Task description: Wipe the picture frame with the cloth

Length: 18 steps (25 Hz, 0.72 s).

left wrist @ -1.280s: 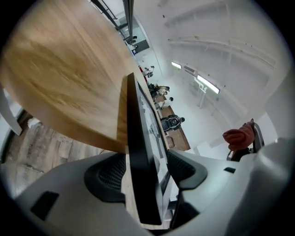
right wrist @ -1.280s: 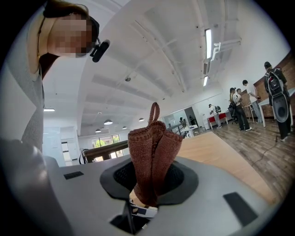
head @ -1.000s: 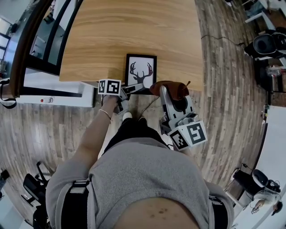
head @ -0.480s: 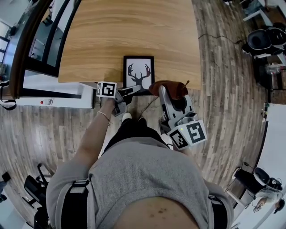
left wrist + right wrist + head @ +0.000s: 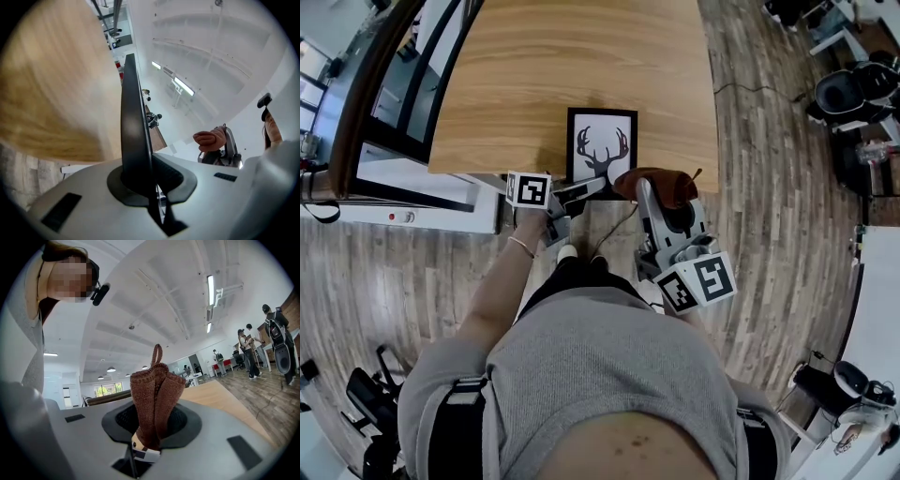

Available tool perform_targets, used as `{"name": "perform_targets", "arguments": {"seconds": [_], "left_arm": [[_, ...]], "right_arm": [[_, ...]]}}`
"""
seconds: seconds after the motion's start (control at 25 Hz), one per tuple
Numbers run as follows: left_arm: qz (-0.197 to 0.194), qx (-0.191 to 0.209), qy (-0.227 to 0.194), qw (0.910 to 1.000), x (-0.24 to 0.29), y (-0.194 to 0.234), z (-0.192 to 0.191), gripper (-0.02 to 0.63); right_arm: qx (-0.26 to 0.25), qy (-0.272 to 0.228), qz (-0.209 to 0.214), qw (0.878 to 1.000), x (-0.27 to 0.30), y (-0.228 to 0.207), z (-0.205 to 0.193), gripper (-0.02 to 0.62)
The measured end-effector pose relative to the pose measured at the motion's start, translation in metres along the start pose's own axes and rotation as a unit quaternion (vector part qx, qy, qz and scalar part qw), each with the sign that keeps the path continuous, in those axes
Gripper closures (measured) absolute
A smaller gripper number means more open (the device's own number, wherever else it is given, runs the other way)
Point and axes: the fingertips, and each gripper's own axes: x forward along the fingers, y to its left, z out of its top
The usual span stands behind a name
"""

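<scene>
A black picture frame (image 5: 601, 145) with a deer-antler print sits at the near edge of the wooden table (image 5: 534, 75). My left gripper (image 5: 586, 187) has just been closing and is now shut on the frame's near edge; in the left gripper view the frame (image 5: 133, 136) stands edge-on between the jaws. A brown knitted cloth (image 5: 661, 185) is pinched in my right gripper (image 5: 652, 192), which hovers just right of the frame's near corner. The cloth (image 5: 154, 399) sticks up bunched between the pads in the right gripper view.
The table runs away from me, with a dark glass partition (image 5: 384, 84) along its left side. Wood-plank floor (image 5: 769, 187) lies to the right, with chairs and gear (image 5: 853, 94) at the far right. Several people (image 5: 255, 352) stand in the distance.
The left gripper has closed on the frame's near edge and lifted it, so the frame now sits slightly higher and tilted. The right gripper with the cloth has barely shifted.
</scene>
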Motion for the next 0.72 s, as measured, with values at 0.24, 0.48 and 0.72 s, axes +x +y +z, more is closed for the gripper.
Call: {"name": "perform_targets", "arguments": {"seconds": [0.24,0.48,0.72], "left_arm": [[-0.011,0.079,0.004,0.9968,0.011,-0.049,0.026,0.588],[-0.054,0.164,-0.008,0.985,0.046,-0.126,0.073,0.588],[-0.092,0.251,-0.012,0.9635,0.046,-0.199,0.091,0.588]], "right_arm": [[-0.014,-0.031,0.011,0.999,-0.006,0.009,0.021,0.499],[-0.03,-0.071,0.02,0.997,-0.008,-0.006,0.07,0.499],[-0.059,-0.117,0.044,0.99,-0.018,0.022,0.102,0.499]]}}
